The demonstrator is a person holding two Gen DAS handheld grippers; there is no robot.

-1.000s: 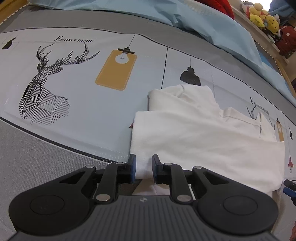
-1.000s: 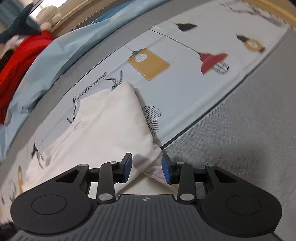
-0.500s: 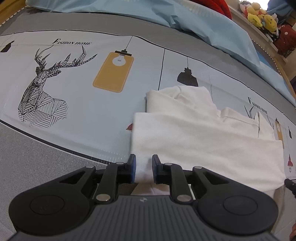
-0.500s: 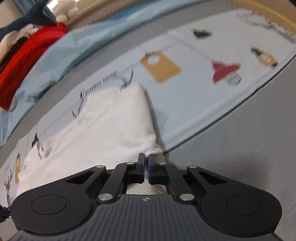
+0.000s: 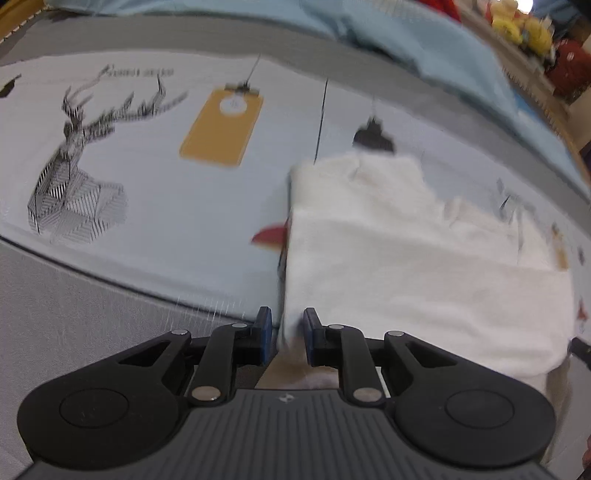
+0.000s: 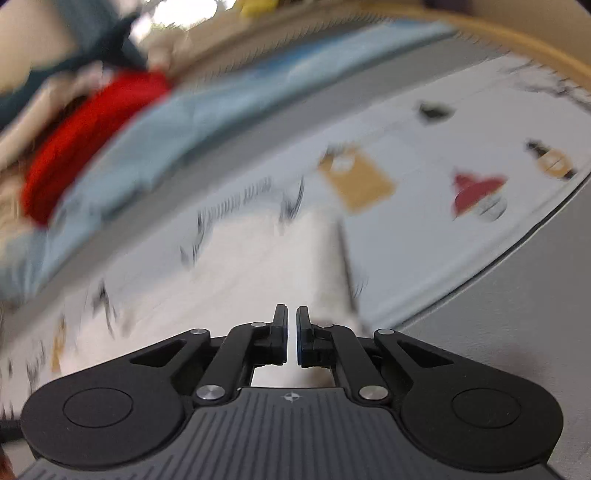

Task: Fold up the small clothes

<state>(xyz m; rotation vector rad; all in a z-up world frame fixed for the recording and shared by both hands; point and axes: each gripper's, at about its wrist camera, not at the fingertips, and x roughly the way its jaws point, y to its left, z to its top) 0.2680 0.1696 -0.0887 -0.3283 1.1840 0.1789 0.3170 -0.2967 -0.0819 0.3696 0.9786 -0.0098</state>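
Observation:
A small white garment (image 5: 413,266) lies partly folded on a printed bed sheet (image 5: 166,221). In the left wrist view my left gripper (image 5: 287,332) holds the garment's near left corner between its blue pads, and the cloth edge rises between them. In the right wrist view, which is blurred by motion, my right gripper (image 6: 291,332) is nearly closed on the near right edge of the same white garment (image 6: 258,266). The right gripper's tip (image 5: 581,349) shows at the right edge of the left wrist view.
A light blue quilt (image 5: 424,48) lies along the far side of the bed. Red cloth (image 6: 85,133) and plush toys (image 5: 521,26) sit beyond it. A grey border of the sheet (image 6: 498,314) runs along the near side.
My right gripper has closed on the garment's edge. Both grippers have lifted and moved, the garment's near edge rising off the sheet; both views are now blurred.

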